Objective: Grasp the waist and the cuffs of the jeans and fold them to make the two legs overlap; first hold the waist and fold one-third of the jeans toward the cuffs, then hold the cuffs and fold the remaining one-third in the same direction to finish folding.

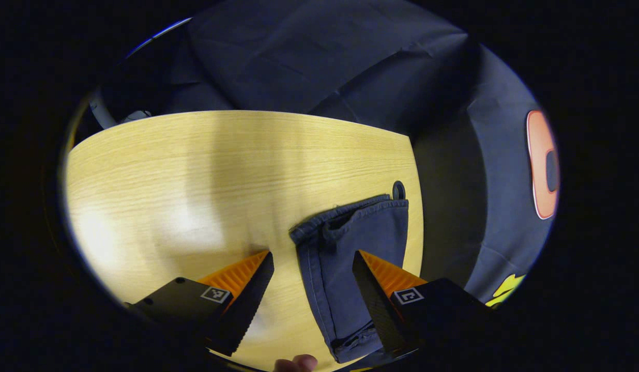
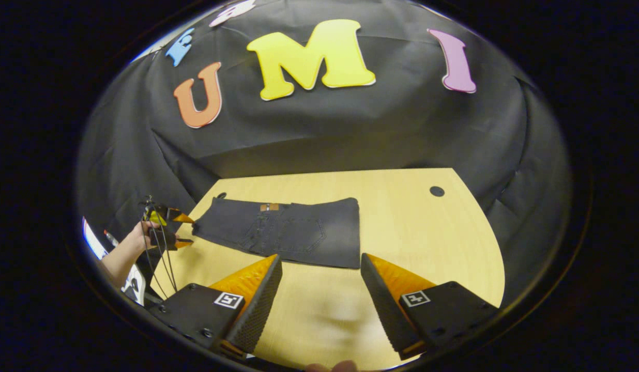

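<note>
Right gripper view: the jeans [image 2: 291, 231] lie as a flat rectangle on the wooden table [image 2: 417, 232], toward 10 o'clock of the table surface, with a back pocket and a waistband patch facing up. The legs appear to overlap already; the bundle looks short enough that at least one lengthwise fold may also be done, but this is a judgement from outline only. The right gripper [image 2: 319, 289] hangs above bare table at 6 o'clock, jaws spread wide, holding nothing, well apart from the denim. At 9 o'clock a hand [image 2: 136, 235] carries the left gripper [image 2: 181, 228] just beside the jeans' near end.

Left gripper view: the left gripper [image 1: 312, 289] is wide open with the jeans [image 1: 350, 243] running between its fingers toward 1 o'clock; neither finger is seen pressing on cloth. The far end shows stacked hems or edges beside a round hole [image 1: 398, 190] in the table.

Hard to make out: how many layers are stacked, which end is the cuffs, and the near end, which is partly covered by the right-hand finger.
</note>
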